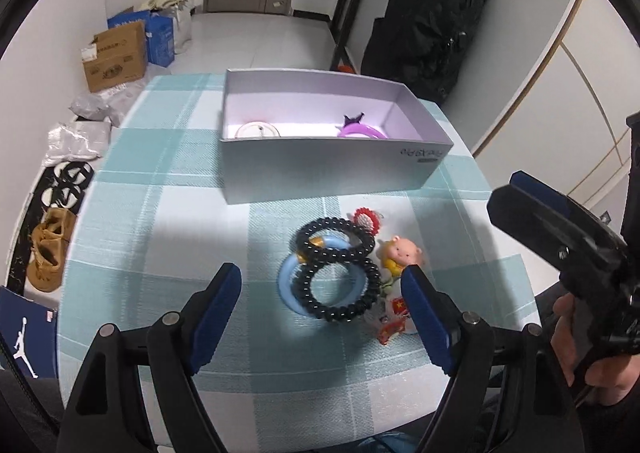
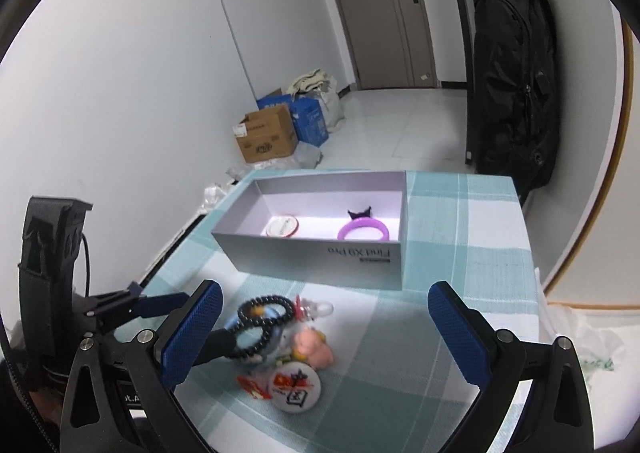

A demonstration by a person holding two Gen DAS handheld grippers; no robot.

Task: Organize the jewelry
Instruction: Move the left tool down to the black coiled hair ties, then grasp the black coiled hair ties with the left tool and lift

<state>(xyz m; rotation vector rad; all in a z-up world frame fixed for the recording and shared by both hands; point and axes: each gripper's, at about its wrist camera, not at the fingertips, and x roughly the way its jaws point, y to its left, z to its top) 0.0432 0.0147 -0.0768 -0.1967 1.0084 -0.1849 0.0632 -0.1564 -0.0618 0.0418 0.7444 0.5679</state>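
A black bead bracelet (image 1: 338, 271) lies twisted in a figure eight over a light blue ring (image 1: 290, 285) on the checked tablecloth (image 1: 160, 221). Beside them lie a pink pig charm (image 1: 402, 253), a red-and-white charm (image 1: 366, 217) and a round badge (image 2: 295, 387). The open grey box (image 1: 320, 169) behind holds a purple bangle (image 1: 362, 131) and a round white case (image 1: 256, 131). My left gripper (image 1: 322, 293) is open, its fingers straddling the bracelet just above the table. My right gripper (image 2: 324, 329) is open and empty, right of the pile; the bracelet also shows in the right wrist view (image 2: 260, 319).
The table's left edge drops to a floor with cardboard boxes (image 1: 114, 57), plastic bags and brown shoes (image 1: 48, 253). A black bag (image 2: 514, 85) hangs on a stand behind the table's right corner. A plastic bag (image 2: 580, 337) lies off the right edge.
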